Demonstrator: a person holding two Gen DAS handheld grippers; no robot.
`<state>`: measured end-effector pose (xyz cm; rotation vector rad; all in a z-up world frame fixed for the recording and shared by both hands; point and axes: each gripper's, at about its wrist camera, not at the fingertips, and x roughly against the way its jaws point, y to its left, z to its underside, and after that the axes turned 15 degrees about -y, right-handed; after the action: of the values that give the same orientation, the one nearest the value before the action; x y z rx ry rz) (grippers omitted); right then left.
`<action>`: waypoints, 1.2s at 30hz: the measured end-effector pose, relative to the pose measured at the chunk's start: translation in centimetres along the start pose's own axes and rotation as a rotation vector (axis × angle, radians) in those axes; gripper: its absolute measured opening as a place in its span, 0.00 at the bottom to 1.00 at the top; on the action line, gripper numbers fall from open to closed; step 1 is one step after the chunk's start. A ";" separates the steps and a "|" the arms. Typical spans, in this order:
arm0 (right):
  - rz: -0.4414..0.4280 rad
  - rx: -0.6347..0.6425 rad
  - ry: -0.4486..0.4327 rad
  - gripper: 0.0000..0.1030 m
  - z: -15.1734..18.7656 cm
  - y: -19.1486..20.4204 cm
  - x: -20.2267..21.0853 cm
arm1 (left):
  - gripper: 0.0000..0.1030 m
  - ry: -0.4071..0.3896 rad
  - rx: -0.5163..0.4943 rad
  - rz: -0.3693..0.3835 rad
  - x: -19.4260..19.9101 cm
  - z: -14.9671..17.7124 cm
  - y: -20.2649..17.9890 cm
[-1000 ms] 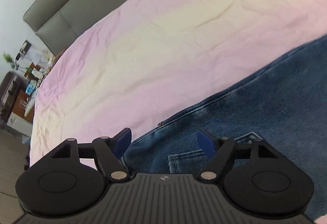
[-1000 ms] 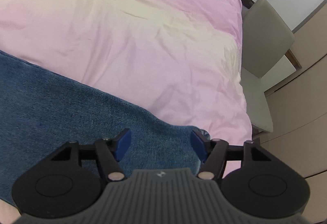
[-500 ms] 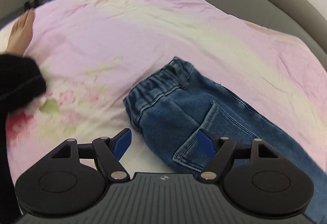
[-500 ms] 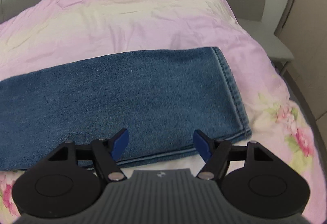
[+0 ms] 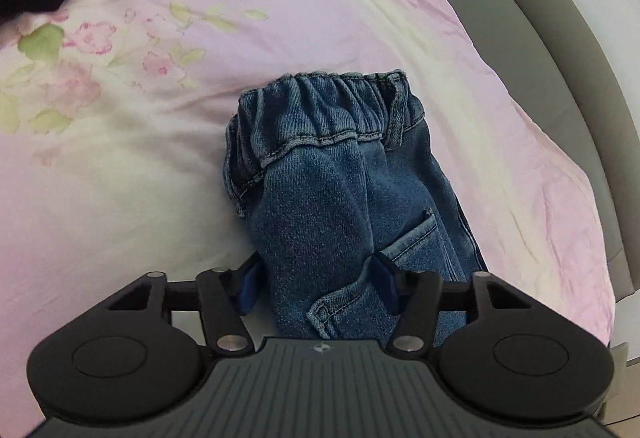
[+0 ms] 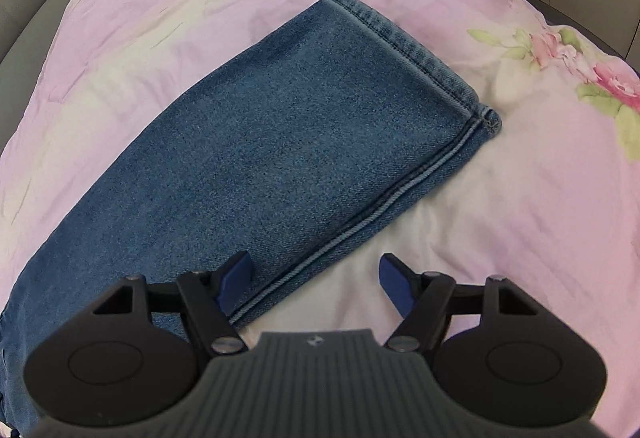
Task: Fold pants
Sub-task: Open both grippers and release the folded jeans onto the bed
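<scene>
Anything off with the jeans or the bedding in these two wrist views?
Nothing damaged. The blue denim jeans lie flat at the hem, but at the elastic waistband a ridge of fabric humps up between the open left gripper fingers. The pink floral duvet is only creased.

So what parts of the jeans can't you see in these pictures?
- Left wrist view: the jeans below the back pocket are hidden behind the left gripper.
- Right wrist view: the waistband is out of frame; the left edge cuts it off.
- Whether the left gripper's fingers already pinch the denim: unclear.
</scene>
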<state>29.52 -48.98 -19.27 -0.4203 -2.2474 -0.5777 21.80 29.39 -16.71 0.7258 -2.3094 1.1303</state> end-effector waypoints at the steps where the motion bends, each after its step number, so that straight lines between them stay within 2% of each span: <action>1: 0.003 0.016 0.000 0.66 -0.1 0.2 0.0 | 0.51 -0.008 -0.033 0.000 0.4 -0.3 -0.7; 4: 0.010 0.069 -0.002 0.66 -0.4 0.9 -0.1 | 0.46 -0.051 -0.180 0.025 2.4 -1.3 -3.7; 8: 0.016 0.108 -0.006 0.67 -0.6 1.1 0.2 | 0.46 -0.099 -0.439 0.071 4.1 -1.9 -8.2; 11: 0.026 0.128 -0.011 0.67 -0.7 0.9 0.5 | 0.46 -0.039 -0.466 0.022 1.7 -1.9 -8.2; 15: 0.037 0.128 -0.013 0.67 -0.9 0.0 0.7 | 0.47 0.068 -0.443 -0.077 -2.5 -0.1 -4.6; 19: 0.055 0.129 -0.015 0.67 -1.2 -0.9 1.1 | 0.50 0.002 -0.563 -0.104 -2.6 2.5 -5.2; 21: 0.058 0.115 -0.019 0.67 -1.6 -1.5 1.1 | 0.53 0.018 -0.518 -0.120 -2.4 2.0 -5.4; 23: 0.049 0.105 -0.028 0.67 -1.8 -1.6 1.2 | 0.62 0.025 -0.480 -0.128 -1.7 1.2 -5.5; 24: 0.039 0.106 -0.032 0.67 -1.9 -1.7 1.3 | 0.67 0.018 -0.489 -0.135 -1.0 1.1 -5.6; 26: 0.016 0.124 -0.037 0.67 -2.0 -1.6 1.7 | 0.67 -0.028 -0.548 -0.154 0.8 1.7 -6.0; 28: -0.001 0.153 -0.043 0.69 -2.2 -1.2 1.9 | 0.67 -0.064 -0.584 -0.129 2.8 2.4 -6.4; 30: -0.020 0.180 -0.055 0.70 -2.5 -1.0 2.3 | 0.67 -0.065 -0.588 -0.078 4.5 3.0 -7.0; 36: -0.070 0.209 -0.099 0.70 -3.7 -1.4 4.0 | 0.63 0.033 -0.650 0.134 8.1 6.0 -9.5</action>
<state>28.48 -51.66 -14.41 -0.2705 -2.3956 -0.3589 20.67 17.53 -9.69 0.3032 -2.5057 0.3741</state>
